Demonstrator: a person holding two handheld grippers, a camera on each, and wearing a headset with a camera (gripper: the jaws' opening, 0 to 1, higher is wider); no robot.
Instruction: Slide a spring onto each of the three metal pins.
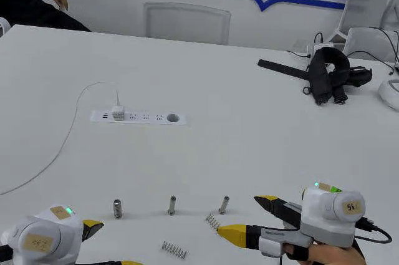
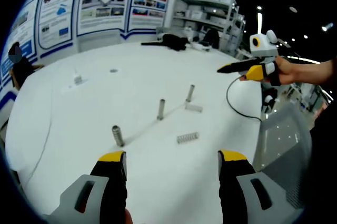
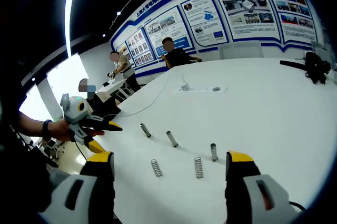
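Three short metal pins stood upright in a row on the white table [image 1: 249,134]. The left pin [image 1: 117,208] carried a coil; the middle pin [image 1: 171,205] and right pin [image 1: 224,204] were bare. One loose steel spring [image 1: 212,221] lay just beside the right pin, near the right gripper [image 1: 240,215]. The second loose spring [image 1: 174,250] lay nearer the left gripper [image 2: 172,155]. Both grippers were held above the table, jaws spread and empty. A white power strip [image 1: 138,116] and a black strapped device [image 1: 330,75] lay well beyond the pins.
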